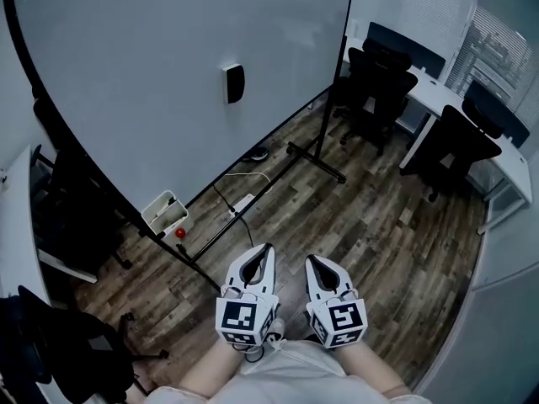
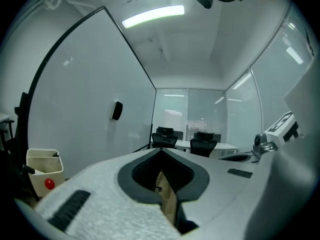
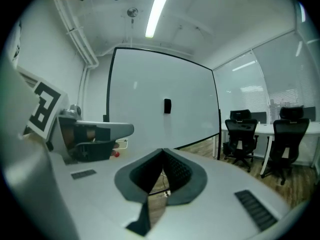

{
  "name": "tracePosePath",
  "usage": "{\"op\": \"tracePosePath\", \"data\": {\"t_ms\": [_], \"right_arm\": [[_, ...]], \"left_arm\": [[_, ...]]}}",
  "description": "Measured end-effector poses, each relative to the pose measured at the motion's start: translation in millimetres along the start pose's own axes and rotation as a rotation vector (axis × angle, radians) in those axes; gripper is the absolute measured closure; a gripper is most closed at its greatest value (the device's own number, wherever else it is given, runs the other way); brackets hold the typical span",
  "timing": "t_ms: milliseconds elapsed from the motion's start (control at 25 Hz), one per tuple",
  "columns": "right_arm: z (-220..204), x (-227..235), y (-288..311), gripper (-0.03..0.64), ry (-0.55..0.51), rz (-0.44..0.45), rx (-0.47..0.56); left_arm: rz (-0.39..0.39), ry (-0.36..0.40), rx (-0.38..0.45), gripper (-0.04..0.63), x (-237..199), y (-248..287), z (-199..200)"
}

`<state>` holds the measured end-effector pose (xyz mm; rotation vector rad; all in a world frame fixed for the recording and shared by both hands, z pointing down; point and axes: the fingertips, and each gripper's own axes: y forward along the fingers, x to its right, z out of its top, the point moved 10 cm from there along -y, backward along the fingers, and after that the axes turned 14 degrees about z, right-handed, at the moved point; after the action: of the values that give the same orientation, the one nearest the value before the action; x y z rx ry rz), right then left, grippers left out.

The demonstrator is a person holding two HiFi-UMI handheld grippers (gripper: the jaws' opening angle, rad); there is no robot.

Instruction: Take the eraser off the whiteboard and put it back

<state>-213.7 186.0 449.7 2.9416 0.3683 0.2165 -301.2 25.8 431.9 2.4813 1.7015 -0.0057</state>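
- eraser (image 1: 234, 83) is stuck on the whiteboard (image 1: 126, 74), well apart from both grippers
- left gripper (image 1: 265, 251) and right gripper (image 1: 313, 262) are both closed, nothing between the jaws

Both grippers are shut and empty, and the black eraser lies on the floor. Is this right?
No. The eraser hangs on the whiteboard, not on the floor; the head view shows it. The left gripper and right gripper are shut and empty.
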Motion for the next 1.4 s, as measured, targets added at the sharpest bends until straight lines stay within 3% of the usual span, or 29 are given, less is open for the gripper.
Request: {"op": "tracePosePath", "data": {"t_ms": [320,560,840,1120,1400], "right_arm": [[14.9,60.2,56.0,0.589,-0.003,0.024,-0.004],[24.8,128.1,112.1,0.589,-0.026,0.133,0.012],[59.3,217.8,189.0,0.589,-0.086,0.38,-0.014],[97.3,287.3,256.9,0.589,-0.128,0.636,-0.02],[118.2,328.1,313.5,0.589,-0.168,0.799,-0.03]], "left_arm": [[0.051,0.004,-0.015,0.578,-14.1,72.5,0.4],[0.144,0.096,0.012,0.577,-8.4,136.3,1.6],[0.393,0.064,0.045,0.577,-3.6,224.3,21.5],[0.594,0.03,0.045,0.577,10.6,302.1,38.1],[0.813,0.025,0.039,0.578,7.7,345.1,47.2]]}}
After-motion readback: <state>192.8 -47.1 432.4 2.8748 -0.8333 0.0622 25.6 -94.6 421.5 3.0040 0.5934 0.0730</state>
